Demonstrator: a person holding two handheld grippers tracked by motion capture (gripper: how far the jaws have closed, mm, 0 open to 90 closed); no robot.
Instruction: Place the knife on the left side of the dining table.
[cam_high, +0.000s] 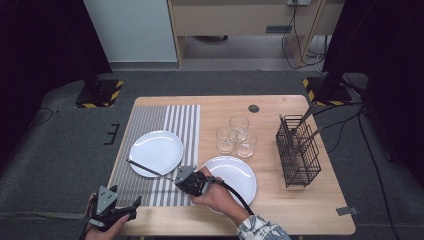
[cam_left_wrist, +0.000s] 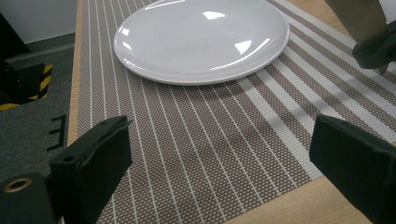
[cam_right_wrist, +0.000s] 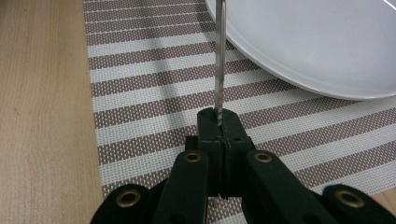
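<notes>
The right gripper (cam_high: 179, 177) clenches a thin metal utensil (cam_high: 150, 169) by one end. It lies nearly level, pointing left across the plate's (cam_high: 156, 150) near rim over the mat (cam_high: 150, 120). The left gripper (cam_high: 131, 206) is released.

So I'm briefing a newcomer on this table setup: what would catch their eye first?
Probably the right gripper, shut on a thin metal utensil whose far end reaches over the white plate on the striped placemat. Next, the three clear glasses clustered mid-table and the black wire cutlery basket at the right. The left gripper waits open at the near edge.
</notes>
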